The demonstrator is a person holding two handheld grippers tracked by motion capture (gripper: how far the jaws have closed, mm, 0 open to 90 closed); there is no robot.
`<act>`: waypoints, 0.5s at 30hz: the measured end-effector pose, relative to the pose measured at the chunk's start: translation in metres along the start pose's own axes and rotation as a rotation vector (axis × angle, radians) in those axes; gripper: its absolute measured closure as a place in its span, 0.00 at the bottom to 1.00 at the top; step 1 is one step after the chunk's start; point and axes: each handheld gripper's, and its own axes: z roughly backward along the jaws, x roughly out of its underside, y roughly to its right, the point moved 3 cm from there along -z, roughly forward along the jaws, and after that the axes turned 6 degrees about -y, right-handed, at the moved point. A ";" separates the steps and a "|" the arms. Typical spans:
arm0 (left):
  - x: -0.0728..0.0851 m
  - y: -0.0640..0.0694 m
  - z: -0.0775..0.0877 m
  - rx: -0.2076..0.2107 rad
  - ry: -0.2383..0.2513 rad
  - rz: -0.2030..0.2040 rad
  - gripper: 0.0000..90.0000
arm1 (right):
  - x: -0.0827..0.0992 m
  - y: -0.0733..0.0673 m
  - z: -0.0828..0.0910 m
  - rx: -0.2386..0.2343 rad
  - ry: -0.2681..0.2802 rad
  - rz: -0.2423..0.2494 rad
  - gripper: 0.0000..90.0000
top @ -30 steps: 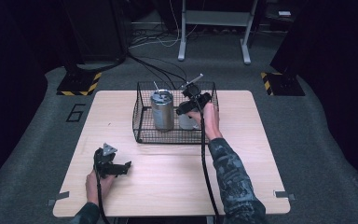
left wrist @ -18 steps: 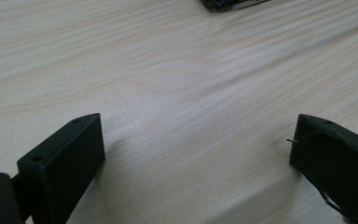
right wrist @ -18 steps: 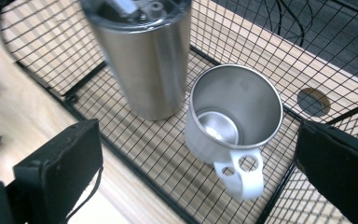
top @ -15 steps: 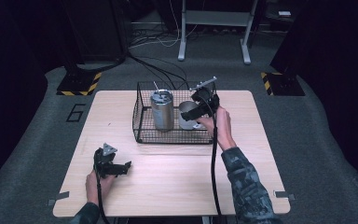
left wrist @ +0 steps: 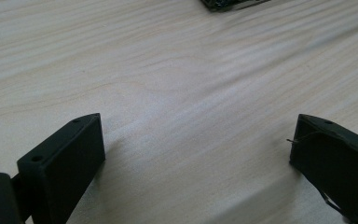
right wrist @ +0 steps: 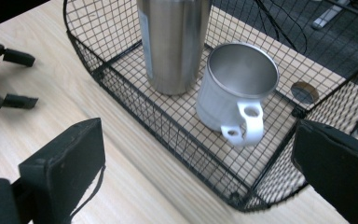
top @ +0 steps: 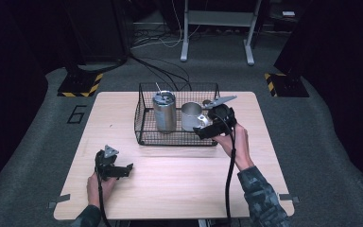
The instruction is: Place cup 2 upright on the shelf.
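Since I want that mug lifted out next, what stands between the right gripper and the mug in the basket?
The wire basket's near wall stands between the right gripper and the mug, whose handle faces that wall. The basket is open on top, so nothing visible blocks a reach from above. The tall steel tumbler stands beside the mug, not in front.

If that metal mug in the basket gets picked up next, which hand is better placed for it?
The right. Its hand-held gripper is open at the wire basket, facing the mug. The left hand-held gripper rests on the table, far from it.

floor: grey carpet (top: pixel 321 142) | cables (top: pixel 156 45) | metal stand legs (top: pixel 217 28) | surroundings dark
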 end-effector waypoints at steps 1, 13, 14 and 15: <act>0.000 0.000 0.000 -0.002 0.003 0.002 0.03 | 0.009 -0.001 0.004 -0.001 0.008 -0.001 0.02; 0.000 0.000 0.000 -0.005 0.001 -0.001 0.03 | 0.072 -0.006 0.018 0.015 0.016 -0.038 0.02; 0.000 0.000 0.000 -0.005 0.001 -0.001 0.03 | 0.072 -0.006 0.018 0.015 0.016 -0.038 0.02; 0.000 0.000 0.000 -0.005 0.001 -0.001 0.03 | 0.076 -0.006 0.018 0.010 0.014 -0.043 0.02</act>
